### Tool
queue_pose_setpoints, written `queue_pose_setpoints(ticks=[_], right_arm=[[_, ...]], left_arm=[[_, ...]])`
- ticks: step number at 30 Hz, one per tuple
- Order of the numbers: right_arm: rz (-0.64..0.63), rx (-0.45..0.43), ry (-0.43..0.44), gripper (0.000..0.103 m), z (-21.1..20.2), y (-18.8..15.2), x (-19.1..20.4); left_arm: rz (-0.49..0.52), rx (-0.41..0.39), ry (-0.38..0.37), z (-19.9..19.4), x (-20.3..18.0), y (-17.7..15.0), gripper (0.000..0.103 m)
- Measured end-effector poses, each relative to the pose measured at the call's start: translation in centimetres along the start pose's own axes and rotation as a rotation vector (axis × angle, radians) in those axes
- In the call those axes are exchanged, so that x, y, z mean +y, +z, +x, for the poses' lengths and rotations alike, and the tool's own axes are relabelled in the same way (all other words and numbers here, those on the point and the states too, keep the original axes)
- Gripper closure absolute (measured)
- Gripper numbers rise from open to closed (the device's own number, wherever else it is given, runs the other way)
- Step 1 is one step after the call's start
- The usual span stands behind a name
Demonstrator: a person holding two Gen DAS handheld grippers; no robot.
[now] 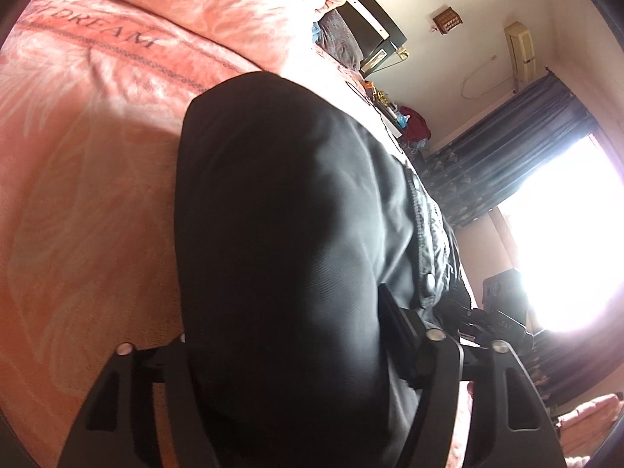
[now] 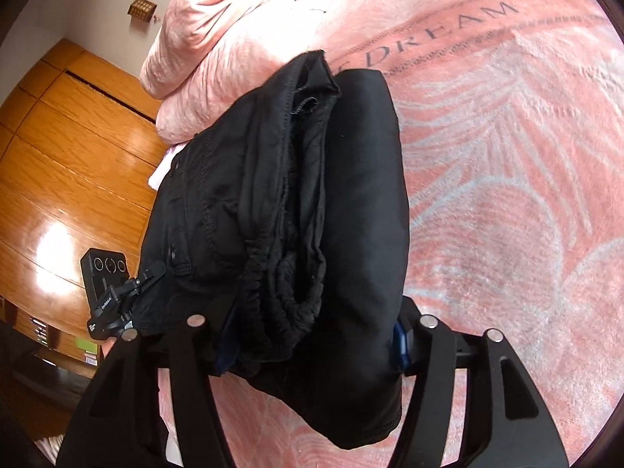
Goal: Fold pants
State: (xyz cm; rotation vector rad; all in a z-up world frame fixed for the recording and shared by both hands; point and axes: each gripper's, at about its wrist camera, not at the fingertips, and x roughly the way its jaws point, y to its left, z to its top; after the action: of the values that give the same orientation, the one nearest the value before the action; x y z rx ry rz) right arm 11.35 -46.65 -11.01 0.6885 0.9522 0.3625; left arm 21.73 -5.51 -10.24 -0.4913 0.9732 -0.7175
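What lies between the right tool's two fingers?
The black pants, bunched in several layers with the elastic waistband showing; the right wrist view shows this, over the pink blanket.

Matt black cloth pants (image 2: pixel 280 195) on fuzzy pink blanket (image 2: pixel 507 156); glossy wooden wardrobe (image 2: pixel 78 148).

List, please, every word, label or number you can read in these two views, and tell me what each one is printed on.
"DREAM": woven into the pink blanket, on a band across the bed; the same word shows in the left wrist view, with letters before it cut off or blurred.
Small white print on the other claw's black mount: too small to read.
Black pants: no readable label.
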Motion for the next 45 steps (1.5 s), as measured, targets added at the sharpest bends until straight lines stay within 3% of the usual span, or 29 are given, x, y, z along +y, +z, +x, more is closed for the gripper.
queue_pose_setpoints(ticks=[3, 11, 14, 18, 22, 25, 28, 32, 42, 45], right_arm=[[0.038, -0.016, 0.043, 0.034, 0.3, -0.5, -1.2], [-0.035, -0.097, -0.087, 0.033, -3.5, -1.9, 1.7], [-0.028, -0.156, -0.051, 0.033, -6.2, -2.9, 2.4], [-0.030, -0.147, 0.013, 0.033, -7.5, -3.5, 3.6], [-0.037, -0.105, -0.052, 0.033, -6.1, -2.8, 4.5], [0.014, -0.071, -0.077, 0.041, -4.8, -2.2, 3.7], [0.016, -0.032, -0.105, 0.074, -3.6, -1.8, 3.5], [-0.002, -0.045, -0.112, 0.078, -4.0, -2.5, 3.7], [0.036, -0.041, -0.144, 0.075, -3.5, -3.4, 2.5], [0.000, -0.056, -0.183, 0.065, -4.6, -4.1, 3.7]], left_arm=[[0.003, -0.003, 0.001, 0.3, 0.4, -0.2, 0.030], [0.048, -0.004, 0.111, -2.6, -1.8, -0.8, 0.032], [0.069, -0.038, 0.147, -4.8, -2.4, -2.0, 0.031], [0.099, -0.124, 0.163, -8.0, -3.8, -3.3, 0.029], [0.125, -0.133, 0.168, -8.6, -5.3, -3.3, 0.024], [0.139, -0.105, 0.185, -7.8, -5.8, -3.4, 0.024], [0.158, -0.071, 0.233, -6.5, -6.1, -3.6, 0.019], [0.191, -0.060, 0.255, -5.7, -6.5, -4.0, 0.016], [0.139, -0.028, 0.297, -5.0, -5.4, -4.6, 0.014], [0.160, -0.035, 0.343, -5.9, -6.4, -5.1, 0.004]])
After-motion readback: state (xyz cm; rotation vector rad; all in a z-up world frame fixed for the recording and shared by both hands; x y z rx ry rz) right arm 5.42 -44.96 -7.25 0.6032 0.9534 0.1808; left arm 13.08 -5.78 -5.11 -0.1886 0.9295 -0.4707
